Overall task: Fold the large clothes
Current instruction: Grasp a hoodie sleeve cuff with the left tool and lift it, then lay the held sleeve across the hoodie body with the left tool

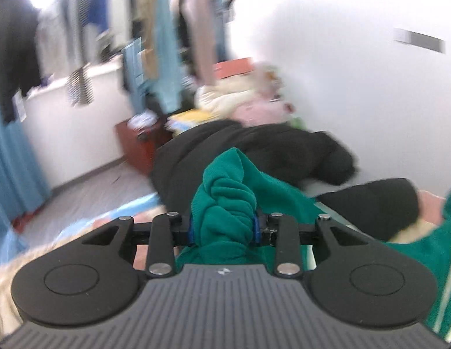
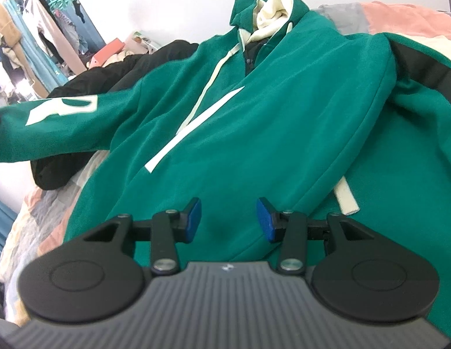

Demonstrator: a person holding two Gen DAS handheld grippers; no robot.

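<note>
My left gripper [image 1: 224,229] pinches a bunched, soft sleeve of the green hoodie [image 2: 254,133]; my right gripper [image 2: 228,219] hangs open above its fuzzy front, spread on the bed [image 2: 30,218].

Green sleeve [image 1: 225,203] between clamped jaws

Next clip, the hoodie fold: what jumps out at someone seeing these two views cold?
The green hoodie dominates the right wrist view, spread front-up across the bed with its cream-lined hood toward the wall. The right gripper sits open over its lower body. In the left wrist view, the left gripper is clamped on a bunched wad of the same green fabric, with a black garment heaped behind it.
</note>
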